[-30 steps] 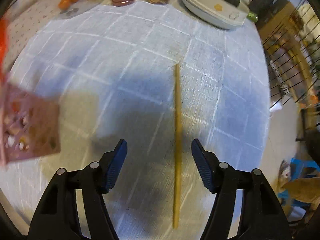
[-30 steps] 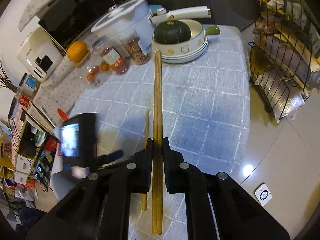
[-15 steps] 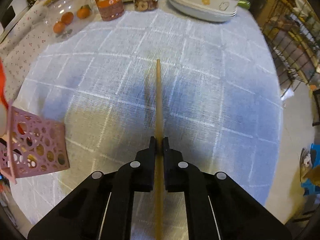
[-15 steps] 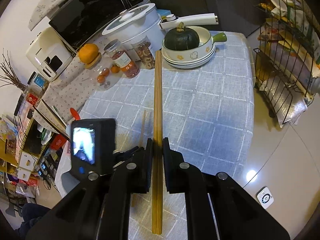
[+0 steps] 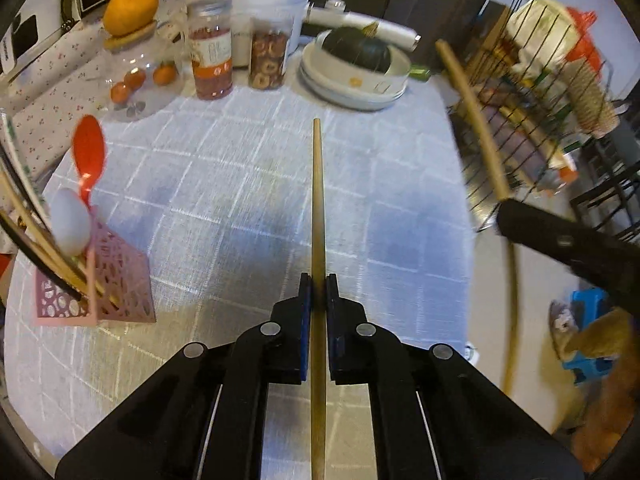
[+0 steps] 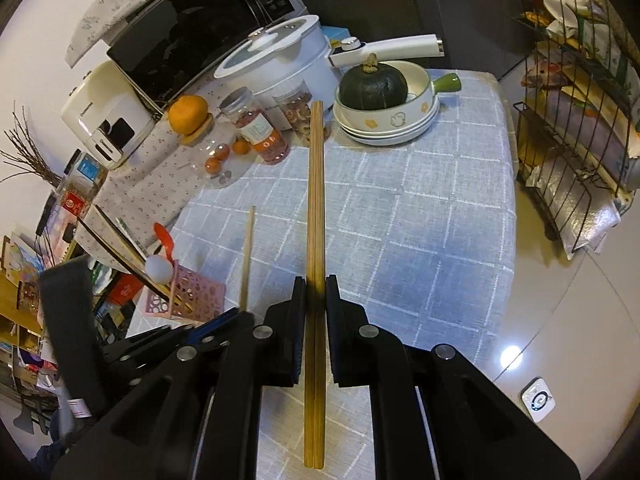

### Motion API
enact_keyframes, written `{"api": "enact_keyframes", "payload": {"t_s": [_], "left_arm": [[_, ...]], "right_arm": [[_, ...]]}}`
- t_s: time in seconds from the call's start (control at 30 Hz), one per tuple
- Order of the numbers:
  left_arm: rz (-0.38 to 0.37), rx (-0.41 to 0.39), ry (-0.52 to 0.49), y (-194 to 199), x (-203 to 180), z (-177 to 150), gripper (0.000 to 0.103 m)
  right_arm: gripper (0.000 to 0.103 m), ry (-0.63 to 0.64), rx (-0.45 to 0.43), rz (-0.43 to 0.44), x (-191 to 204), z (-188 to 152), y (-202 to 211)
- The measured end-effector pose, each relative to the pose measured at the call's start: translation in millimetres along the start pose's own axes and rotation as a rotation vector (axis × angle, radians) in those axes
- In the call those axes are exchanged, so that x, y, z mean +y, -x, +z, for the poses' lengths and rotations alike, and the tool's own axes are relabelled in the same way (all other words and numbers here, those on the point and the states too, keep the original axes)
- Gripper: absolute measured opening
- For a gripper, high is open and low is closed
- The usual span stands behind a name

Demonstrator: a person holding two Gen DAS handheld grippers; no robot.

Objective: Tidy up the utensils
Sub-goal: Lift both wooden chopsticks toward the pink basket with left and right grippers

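Left gripper [image 5: 318,294] pinching a single thin wooden chopstick [image 5: 318,208], long axis pointing straight ahead, right gripper [image 6: 316,296] clamped on a thicker bamboo chopstick pair [image 6: 315,208] likewise forward, pink perforated utensil holder [image 5: 116,280] ahead-left, dark green squash [image 6: 373,87] beyond the tips.

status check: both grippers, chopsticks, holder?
Left gripper shut on single chopstick. Right gripper shut on chopstick pair. Pink holder unobstructed.

Left gripper [image 5: 318,292] jaws clamped on chopstick [image 5: 317,200], above tablecloth [image 5: 240,184].
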State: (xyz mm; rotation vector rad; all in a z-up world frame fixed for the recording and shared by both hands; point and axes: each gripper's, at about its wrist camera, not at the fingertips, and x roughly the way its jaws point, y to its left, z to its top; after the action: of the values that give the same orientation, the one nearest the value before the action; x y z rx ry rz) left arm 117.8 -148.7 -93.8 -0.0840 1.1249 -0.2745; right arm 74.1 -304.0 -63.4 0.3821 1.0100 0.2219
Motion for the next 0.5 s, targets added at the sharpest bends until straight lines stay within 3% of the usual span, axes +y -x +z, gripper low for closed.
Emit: {"api": "enact_keyframes", "payload": {"t_s": [0.5], "left_arm": [[-0.139,-0.165,-0.027,107.3,30.8,-7.4,0.006]], "right_arm": [[0.01,0.041,-0.022,0.042,28.9,-1.3,-6.3]]}}
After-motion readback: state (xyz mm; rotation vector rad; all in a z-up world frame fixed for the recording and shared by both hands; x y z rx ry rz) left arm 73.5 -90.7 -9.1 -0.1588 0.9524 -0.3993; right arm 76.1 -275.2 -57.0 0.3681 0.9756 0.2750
